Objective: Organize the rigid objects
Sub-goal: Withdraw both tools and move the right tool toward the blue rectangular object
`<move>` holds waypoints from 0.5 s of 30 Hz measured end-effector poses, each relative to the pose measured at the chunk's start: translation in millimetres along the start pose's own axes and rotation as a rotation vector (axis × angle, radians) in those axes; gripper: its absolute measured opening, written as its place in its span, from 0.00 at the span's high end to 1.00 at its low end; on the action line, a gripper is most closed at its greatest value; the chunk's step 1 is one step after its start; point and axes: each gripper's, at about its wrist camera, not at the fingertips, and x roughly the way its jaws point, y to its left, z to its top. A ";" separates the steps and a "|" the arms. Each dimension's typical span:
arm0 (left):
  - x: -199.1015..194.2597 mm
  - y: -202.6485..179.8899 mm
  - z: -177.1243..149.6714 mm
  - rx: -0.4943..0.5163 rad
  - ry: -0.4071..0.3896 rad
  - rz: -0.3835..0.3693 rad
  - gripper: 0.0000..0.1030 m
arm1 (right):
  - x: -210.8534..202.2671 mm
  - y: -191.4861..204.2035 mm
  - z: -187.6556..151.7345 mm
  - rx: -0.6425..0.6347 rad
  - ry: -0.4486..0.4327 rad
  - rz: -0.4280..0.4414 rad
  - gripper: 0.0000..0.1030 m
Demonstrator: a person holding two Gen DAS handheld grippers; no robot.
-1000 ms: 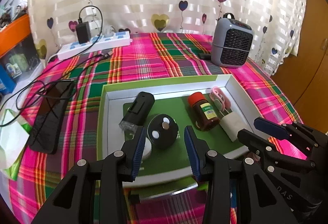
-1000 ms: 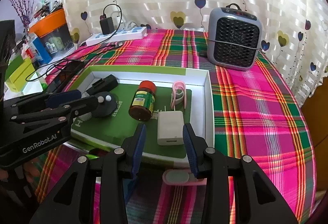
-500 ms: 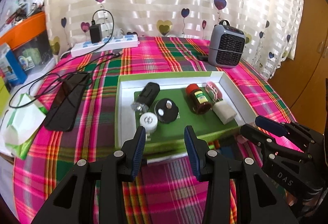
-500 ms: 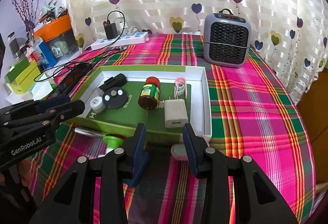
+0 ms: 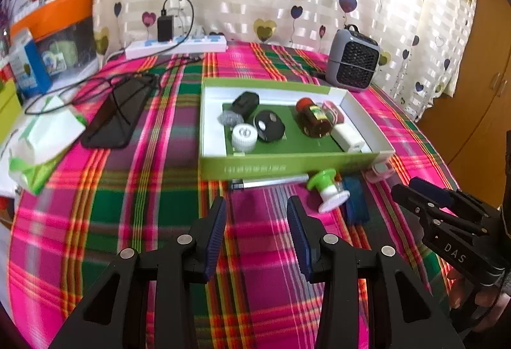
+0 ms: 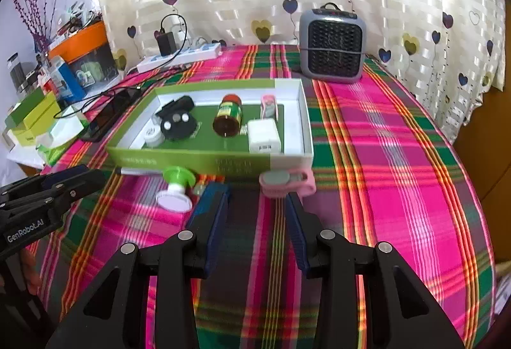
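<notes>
A shallow green-and-white cardboard box (image 5: 287, 165) sits on the plaid-covered bench (image 5: 159, 205), its long axis running left to right across both views. Inside, on a green liner, lie a black cylindrical gadget (image 5: 244, 103), a round black disc with white buttons (image 5: 269, 125), a ribbed white cap (image 5: 244, 137), a brown glass bottle with a red lid (image 6: 228, 119) on its side (lid pointing away toward the curtain), a pink clip (image 6: 269, 106) and a white plastic charger block (image 6: 264, 135).

Just in front of the box's near wall, on the cloth, lie a slim silver pen (image 5: 268, 182) parallel to that wall, a green-and-white spool-shaped piece (image 6: 175, 187) tilted on its side, a dark blue block (image 5: 354, 200) and a pink clip-like thing with a grey disc (image 6: 286, 179).

The left claw (image 5: 255, 226) hovers above the cloth near the pen, fingers parted, holding nothing. The right claw (image 6: 257, 219) is likewise spread and bare, its tips near the blue block and the pink piece.
</notes>
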 end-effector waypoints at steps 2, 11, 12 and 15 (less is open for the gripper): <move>-1.0 -0.8 -4.8 0.005 0.004 -0.005 0.63 | -1.1 -1.0 -4.8 0.006 0.004 -0.004 0.62; -5.3 -2.5 -19.5 0.005 0.007 -0.046 0.63 | -6.7 -11.6 -24.5 0.059 0.023 -0.009 0.62; -5.5 -2.0 -20.5 0.004 0.007 -0.048 0.63 | -6.6 -12.5 -26.3 0.064 0.026 -0.008 0.62; -5.8 -0.2 -22.1 -0.006 0.005 -0.049 0.63 | -3.9 -15.5 -31.6 0.076 0.040 -0.005 0.62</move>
